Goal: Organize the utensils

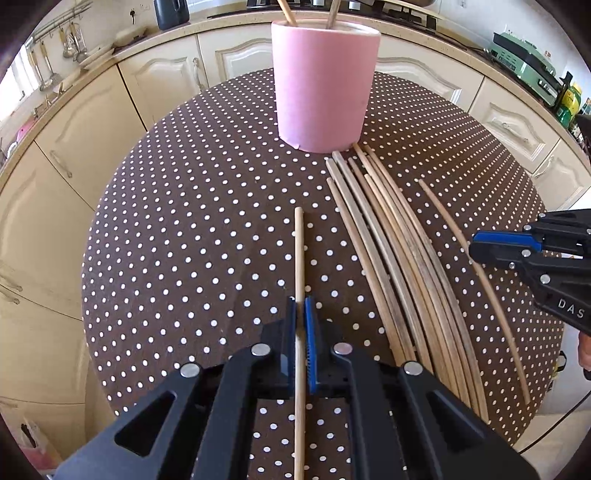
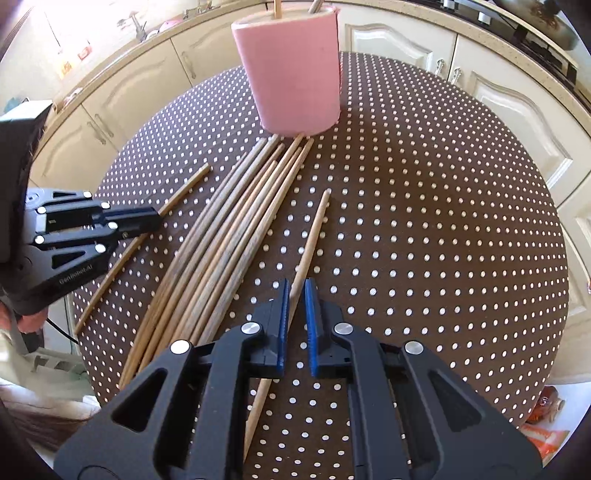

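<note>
Cream kitchen cabinets ring the polka-dot desk (image 1: pixel 184 221), where the left gripper (image 1: pixel 300 308) has its fingers clamped on one chopstick (image 1: pixel 298 251) and the right gripper (image 2: pixel 295 291) pinches another chopstick (image 2: pixel 314 229), beside the loose bundle (image 2: pixel 236 221). Both are gripped near one end, so either could pivot, slip, or miss the pink holder (image 1: pixel 325 92) and topple it.

home kitchen: cream cabinets (image 1: pixel 159 79), countertop (image 1: pixel 229 27), hanging ladles (image 1: pixel 70 44), hob (image 1: pixel 332 5).
</note>
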A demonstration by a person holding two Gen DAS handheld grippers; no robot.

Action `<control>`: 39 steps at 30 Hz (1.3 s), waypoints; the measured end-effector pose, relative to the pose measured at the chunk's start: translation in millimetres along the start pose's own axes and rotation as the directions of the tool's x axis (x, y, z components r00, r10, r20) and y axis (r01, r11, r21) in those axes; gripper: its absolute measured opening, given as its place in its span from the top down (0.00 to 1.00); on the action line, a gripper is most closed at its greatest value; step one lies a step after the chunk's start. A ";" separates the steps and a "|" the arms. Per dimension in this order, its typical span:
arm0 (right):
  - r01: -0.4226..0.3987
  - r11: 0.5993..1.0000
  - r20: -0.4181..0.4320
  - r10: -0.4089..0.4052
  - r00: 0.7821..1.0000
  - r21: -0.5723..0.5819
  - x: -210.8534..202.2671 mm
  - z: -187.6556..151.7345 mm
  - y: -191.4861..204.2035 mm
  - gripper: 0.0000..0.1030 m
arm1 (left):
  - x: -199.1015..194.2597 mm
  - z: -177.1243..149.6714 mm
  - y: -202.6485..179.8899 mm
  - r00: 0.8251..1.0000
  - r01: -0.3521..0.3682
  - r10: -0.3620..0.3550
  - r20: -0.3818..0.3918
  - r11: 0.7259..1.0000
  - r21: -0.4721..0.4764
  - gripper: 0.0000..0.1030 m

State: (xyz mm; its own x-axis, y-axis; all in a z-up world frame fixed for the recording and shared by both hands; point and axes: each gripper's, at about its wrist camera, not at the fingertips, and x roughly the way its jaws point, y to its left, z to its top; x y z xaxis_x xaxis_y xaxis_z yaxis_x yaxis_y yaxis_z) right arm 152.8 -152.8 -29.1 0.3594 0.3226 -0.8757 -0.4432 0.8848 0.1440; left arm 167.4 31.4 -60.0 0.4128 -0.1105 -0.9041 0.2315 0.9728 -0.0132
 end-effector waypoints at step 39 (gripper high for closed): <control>0.047 0.999 0.110 -0.049 0.993 0.020 -16.0 8.5 4.9 0.94 | -32.0 -14.6 11.8 0.992 0.027 -0.024 0.124 0.999 -0.018 0.95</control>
State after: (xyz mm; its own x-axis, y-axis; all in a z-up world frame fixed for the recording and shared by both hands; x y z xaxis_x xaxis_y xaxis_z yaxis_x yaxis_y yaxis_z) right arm 151.8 -150.8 -10.5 0.4687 0.3141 -0.8256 -0.4095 0.9054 0.1121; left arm 144.1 49.3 -37.5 0.5131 -0.1586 -0.8435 0.2267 0.9729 -0.0450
